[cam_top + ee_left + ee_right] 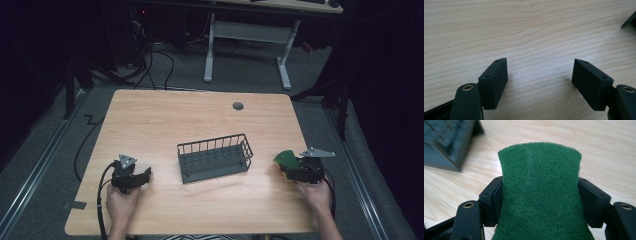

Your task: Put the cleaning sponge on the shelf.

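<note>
**Sponge in right grip, basket waiting**

Item: green sponge (540, 195), squeezed between the fingers of the right gripper (300, 172), near the bench's (200, 115) right edge. Its scouring face bows up toward the camera; a yellow underside shows in the high view.

Item: left gripper (131, 179), resting at the bench's near left, fingers spread wide with bare wood between them.

Item: wire basket (215, 157), mid-bench, between the two grippers, apart from both.

Step in hand, as judged: sponge gripped, carry not yet begun. Next move likely calls for a lift above the basket rim, then travel left.

Room: open bench between sponge and basket; bench edge close on the right.
</note>
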Available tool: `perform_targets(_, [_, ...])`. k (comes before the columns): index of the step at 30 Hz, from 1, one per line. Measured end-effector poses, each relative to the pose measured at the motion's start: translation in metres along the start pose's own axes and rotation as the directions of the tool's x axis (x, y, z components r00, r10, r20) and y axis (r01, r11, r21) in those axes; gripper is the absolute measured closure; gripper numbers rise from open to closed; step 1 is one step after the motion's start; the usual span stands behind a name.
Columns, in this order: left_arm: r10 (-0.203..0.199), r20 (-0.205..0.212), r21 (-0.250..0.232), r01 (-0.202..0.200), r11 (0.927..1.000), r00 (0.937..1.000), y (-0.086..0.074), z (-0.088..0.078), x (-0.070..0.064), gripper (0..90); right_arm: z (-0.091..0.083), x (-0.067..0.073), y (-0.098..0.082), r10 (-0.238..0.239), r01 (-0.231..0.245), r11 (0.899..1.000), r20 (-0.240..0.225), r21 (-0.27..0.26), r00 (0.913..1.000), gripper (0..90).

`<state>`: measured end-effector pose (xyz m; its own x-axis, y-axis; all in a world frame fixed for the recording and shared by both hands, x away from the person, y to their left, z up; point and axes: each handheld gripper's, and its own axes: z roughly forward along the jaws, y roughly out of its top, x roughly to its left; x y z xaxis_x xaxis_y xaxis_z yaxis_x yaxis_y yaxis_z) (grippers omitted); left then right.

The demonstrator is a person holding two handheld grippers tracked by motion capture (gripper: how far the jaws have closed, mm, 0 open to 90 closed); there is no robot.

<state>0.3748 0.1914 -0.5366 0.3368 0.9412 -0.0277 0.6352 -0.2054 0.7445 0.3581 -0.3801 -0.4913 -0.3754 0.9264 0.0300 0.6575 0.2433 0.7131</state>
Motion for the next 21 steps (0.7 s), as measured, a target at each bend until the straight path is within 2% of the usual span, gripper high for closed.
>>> perform_targets(4, [0.001, 0.001, 0.001, -0.001, 1.0, 1.0, 0.0, 0.0, 0.0, 29.0, -0.005, 0.012, 0.008, -0.012, 0.012, 1.0, -0.015, -0.028, 0.9998, 30.2])
perform_targets(10, [0.005, -0.012, 0.003, -0.005, 1.0, 0.9999, 0.0, 0.0, -0.001, 29.1, -0.011, 0.028, 0.023, -0.071, 0.07, 0.997, -0.021, -0.041, 0.9973, 30.2])
perform_targets(21, [0.006, -0.012, 0.003, -0.006, 1.0, 0.9999, 0.0, 0.0, -0.001, 29.0, -0.026, 0.047, 0.052, -0.09, 0.081, 0.992, -0.091, -0.093, 0.9917, 30.1])
